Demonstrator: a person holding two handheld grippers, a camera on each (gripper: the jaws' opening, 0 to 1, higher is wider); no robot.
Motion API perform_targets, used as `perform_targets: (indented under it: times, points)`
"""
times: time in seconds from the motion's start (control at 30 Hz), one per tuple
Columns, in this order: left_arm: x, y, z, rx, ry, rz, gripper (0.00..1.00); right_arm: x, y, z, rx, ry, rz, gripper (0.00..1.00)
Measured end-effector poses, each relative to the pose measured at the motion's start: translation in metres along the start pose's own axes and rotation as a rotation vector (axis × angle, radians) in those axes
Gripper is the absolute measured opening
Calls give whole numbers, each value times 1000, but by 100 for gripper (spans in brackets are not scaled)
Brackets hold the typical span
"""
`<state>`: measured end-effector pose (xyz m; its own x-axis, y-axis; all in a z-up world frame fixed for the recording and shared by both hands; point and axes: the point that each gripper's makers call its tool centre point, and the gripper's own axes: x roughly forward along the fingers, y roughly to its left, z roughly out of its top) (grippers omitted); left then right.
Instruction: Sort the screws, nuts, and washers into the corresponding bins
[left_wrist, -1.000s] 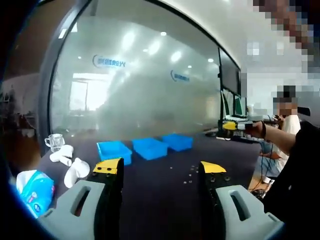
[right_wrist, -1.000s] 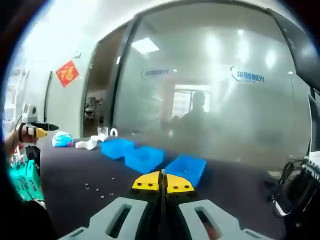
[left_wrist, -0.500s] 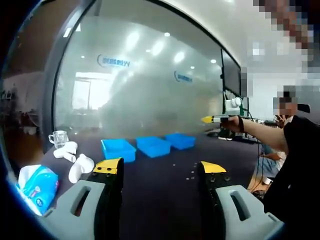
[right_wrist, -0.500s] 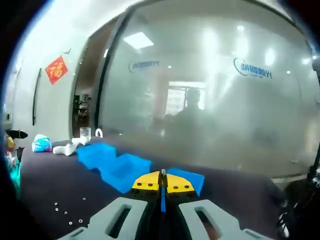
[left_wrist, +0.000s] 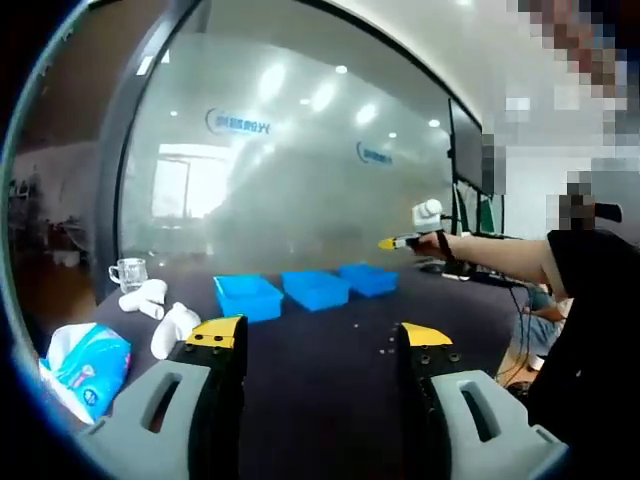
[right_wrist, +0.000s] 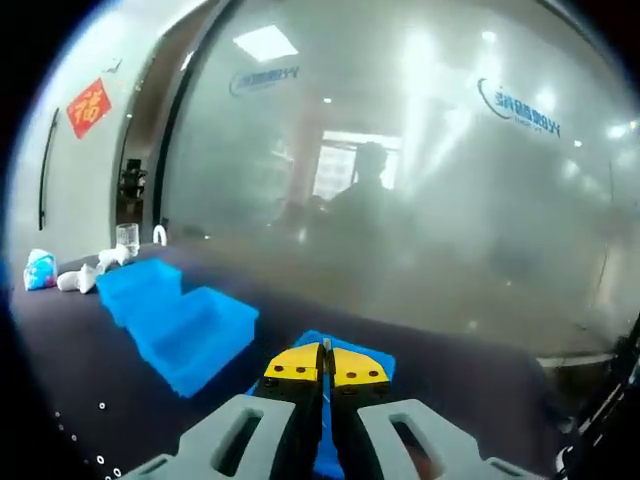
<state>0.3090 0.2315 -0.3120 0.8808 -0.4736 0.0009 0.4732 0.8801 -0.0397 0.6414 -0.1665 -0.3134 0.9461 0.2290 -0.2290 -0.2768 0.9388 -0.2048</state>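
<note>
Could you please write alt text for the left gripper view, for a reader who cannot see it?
The left gripper is open above a dark table with three blue bins in a row and small hardware scattered loose. At the right, the person's arm holds the right gripper over the bins.

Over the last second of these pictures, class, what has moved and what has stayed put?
The right tool, shut throughout, has travelled toward the three blue bins; its tips now sit over the nearest bin. In the left gripper view it shows lifted and further left. The left tool stays open; the small parts on the table lie unmoved.
</note>
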Motion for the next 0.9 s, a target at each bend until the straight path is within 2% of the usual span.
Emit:
perform_targets:
  times: [0.23,0.5,0.6,0.7,0.9]
  points:
    - [-4,-2,2,7,5,10,59,13,-5,-9,7,31,-12,0]
    - [-3,-4,3,10,7,13,59,20,-10,-5,19,11,-3,0]
    - [-2,-6,5,14,4,10,59,20,-11,0,6,-5,2,7]
    - [-1,-6,6,20,5,12,59,16,-6,4,-9,-23,11,26]
    - [-1,-9,8,28,5,5,59,-1,2,12,-14,-63,21,34]
